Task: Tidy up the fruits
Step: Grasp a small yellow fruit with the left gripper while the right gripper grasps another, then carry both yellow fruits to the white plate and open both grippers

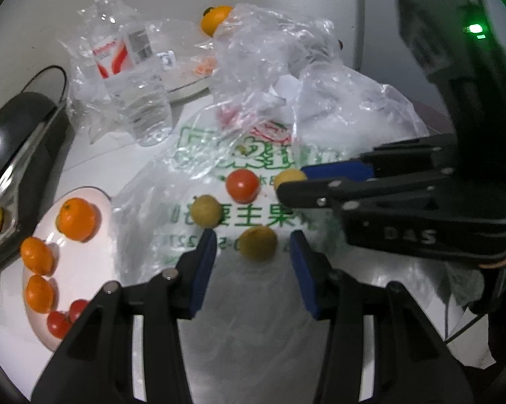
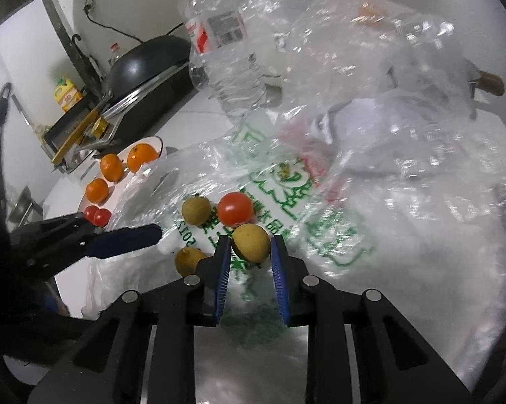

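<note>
1. The right tool is reaching low over the printed plastic bag, its blue pads standing on either side of a yellow-brown fruit. The left pad seems to be touching the fruit while a slim gap is showing at the right pad, so whether it is gripping I cannot tell.
2. The left tool is hovering with its jaws spread wide and holding nothing, a second yellow fruit lying between its tips on the bag.
3. A third yellow fruit and a red tomato are sitting on the bag just beyond.
4. A white plate is resting on the worktop to the left, carrying three oranges and two small tomatoes.
5. A water bottle is standing behind, wrapped in crumpled clear plastic.
</note>
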Available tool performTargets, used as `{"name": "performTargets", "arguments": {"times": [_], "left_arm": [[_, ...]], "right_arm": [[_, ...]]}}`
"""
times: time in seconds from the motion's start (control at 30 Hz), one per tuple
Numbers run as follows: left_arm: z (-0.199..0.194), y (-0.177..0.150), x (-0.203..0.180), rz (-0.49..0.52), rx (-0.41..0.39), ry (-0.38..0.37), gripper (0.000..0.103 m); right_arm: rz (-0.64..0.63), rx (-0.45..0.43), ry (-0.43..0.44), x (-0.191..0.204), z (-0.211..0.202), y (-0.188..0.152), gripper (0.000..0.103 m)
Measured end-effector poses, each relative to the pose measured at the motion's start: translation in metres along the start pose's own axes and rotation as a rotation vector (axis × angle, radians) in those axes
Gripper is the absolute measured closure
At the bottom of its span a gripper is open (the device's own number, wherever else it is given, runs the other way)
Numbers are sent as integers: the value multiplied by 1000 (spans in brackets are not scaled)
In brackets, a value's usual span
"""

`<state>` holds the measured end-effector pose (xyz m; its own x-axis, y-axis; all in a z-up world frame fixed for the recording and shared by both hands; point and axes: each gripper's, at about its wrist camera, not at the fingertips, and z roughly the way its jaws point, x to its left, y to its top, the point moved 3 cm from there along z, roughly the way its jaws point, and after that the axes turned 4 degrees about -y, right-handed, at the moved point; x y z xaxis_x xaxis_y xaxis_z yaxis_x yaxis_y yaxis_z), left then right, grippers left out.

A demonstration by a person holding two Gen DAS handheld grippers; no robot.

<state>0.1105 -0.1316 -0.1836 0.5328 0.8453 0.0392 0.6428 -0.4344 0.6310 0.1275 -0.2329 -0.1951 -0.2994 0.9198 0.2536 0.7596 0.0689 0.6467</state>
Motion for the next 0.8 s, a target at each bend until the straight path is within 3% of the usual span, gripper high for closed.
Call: {"name": "performTargets", "arguments": {"times": [0.1,0.23,0.47,0.8], "left_arm": [[9,1,-1,-2,14,-10,58],[19,0,-3,-7,35,-42,75],[13,-4,-4,15,12,-47,75],[-28,-6,7,4,-64,-27,75]], "right_arm": [[0,-11,-13,-3,-6,1,77],[3,-23,-34,-6,-12,0,77],[4,-21,-49,-3,-14,-3,77],[-46,-48,-40,29,-24,5,77]]}}
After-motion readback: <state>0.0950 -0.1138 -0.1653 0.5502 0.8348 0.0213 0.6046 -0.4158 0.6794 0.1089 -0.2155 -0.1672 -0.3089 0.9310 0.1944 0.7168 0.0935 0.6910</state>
